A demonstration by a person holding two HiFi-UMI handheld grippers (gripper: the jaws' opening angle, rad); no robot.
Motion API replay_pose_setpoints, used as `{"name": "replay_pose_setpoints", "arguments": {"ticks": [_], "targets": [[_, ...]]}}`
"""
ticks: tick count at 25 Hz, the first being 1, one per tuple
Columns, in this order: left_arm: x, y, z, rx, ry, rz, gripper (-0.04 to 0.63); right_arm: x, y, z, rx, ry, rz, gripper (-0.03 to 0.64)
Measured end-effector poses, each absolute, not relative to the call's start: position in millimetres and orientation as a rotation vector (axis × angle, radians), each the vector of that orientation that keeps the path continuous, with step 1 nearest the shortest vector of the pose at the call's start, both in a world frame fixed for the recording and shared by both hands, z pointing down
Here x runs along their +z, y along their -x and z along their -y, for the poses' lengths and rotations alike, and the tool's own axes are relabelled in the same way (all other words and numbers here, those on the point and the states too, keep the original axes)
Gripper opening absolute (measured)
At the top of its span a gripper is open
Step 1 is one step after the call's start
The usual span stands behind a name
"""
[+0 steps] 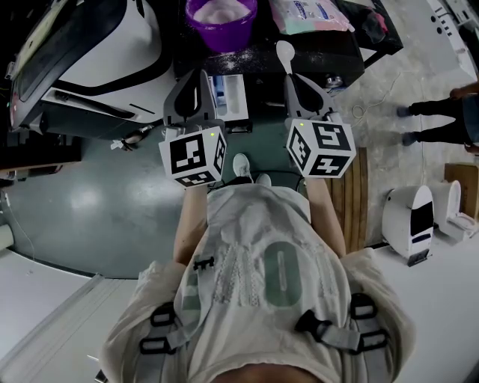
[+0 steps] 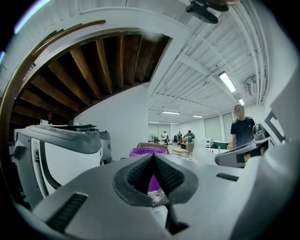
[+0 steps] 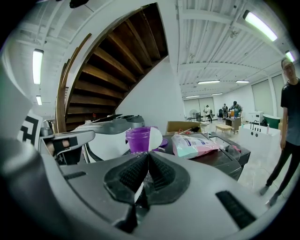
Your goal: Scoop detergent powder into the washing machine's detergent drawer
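The washing machine (image 1: 82, 52) stands at left. A bag (image 1: 308, 15), its print unreadable, lies right of the purple bowl (image 1: 221, 19) of powder, with the drawer (image 1: 233, 96) just below. Both grippers reach forward, level. The left gripper (image 1: 200, 78) has its jaws pressed together, empty. The right gripper (image 1: 290, 76) clamps the spoon (image 1: 285, 52) by its handle, scoop end pointing away.

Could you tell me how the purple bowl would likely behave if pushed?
The purple bowl looks nearly full of powder, so probably bottom-heavy, sliding rather than tipping. Powder dusts the dark top before it, so a jolt may spill more.
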State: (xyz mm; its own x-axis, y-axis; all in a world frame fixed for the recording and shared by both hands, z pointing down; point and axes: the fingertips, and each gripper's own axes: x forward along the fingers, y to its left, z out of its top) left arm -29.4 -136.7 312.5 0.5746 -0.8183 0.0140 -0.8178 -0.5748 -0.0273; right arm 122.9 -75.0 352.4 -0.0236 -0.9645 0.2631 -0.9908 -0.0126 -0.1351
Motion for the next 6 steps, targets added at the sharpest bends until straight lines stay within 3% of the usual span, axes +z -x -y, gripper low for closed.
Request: {"name": "replay_pose_setpoints", "arguments": {"ticks": [6], "targets": [[313.6,30.3,144.2,-0.042,2.765,-1.449,0.020,352.5,-120.9,82.4,0.427,-2.116,2.151,0.011]]}}
